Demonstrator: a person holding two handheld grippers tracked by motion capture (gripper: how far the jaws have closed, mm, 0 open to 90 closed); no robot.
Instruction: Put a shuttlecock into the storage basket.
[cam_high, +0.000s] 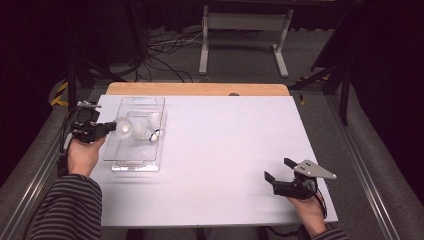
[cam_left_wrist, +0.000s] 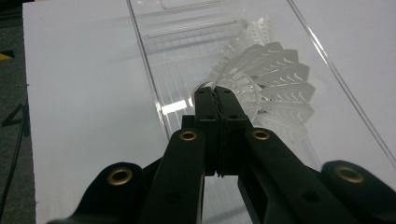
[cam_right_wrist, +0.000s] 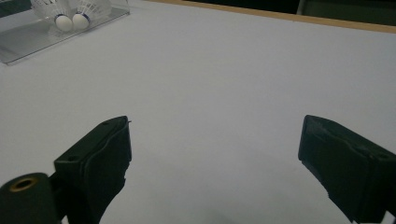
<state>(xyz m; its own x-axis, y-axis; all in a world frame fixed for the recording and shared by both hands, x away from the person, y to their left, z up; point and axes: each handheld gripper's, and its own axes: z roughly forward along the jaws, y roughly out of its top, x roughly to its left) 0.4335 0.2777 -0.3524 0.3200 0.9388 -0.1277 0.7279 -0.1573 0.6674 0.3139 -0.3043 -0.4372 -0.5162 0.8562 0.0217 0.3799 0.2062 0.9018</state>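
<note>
A clear plastic tray (cam_high: 131, 162) lies at the table's left side, with two white feather shuttlecocks (cam_high: 142, 132) in it, their cork heads turned right. My left gripper (cam_high: 113, 127) reaches in from the left over the tray's left rim, shut on the feather edge of a third shuttlecock (cam_high: 125, 128). In the left gripper view the jaws are pressed together (cam_left_wrist: 215, 93) on that skirt's rim (cam_left_wrist: 275, 84), above the tray floor (cam_left_wrist: 187, 51). My right gripper (cam_high: 278, 170) rests at the table's front right, open with nothing between its fingers (cam_right_wrist: 215, 154).
The white tabletop (cam_high: 225, 145) stretches between the tray and the right gripper. In the right gripper view the tray (cam_right_wrist: 28, 44) and two cork heads (cam_right_wrist: 64, 22) sit far off at the top left. Cables and a stand's legs (cam_high: 245, 45) lie on the floor behind.
</note>
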